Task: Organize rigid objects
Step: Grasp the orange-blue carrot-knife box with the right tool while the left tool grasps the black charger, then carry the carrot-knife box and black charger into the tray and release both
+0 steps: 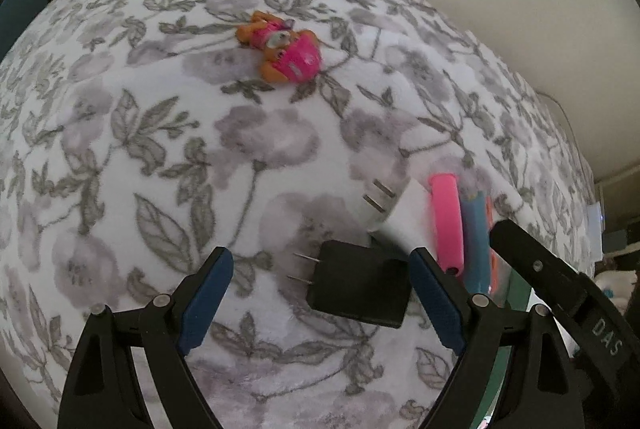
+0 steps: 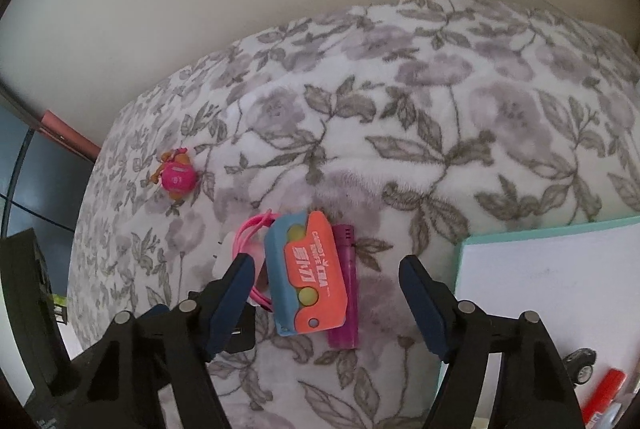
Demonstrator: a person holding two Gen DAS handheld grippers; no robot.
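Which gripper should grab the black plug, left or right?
Probably left. The black plug lies between the open left gripper. The right gripper is open around the orange and blue toy instead.

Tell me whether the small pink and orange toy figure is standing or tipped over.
Tipped over: the small pink and orange toy figure lies on its side on the floral blanket.

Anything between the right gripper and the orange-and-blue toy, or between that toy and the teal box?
Nothing visible. The orange-and-blue toy lies between the open right gripper fingers; bare blanket separates it from the teal box.
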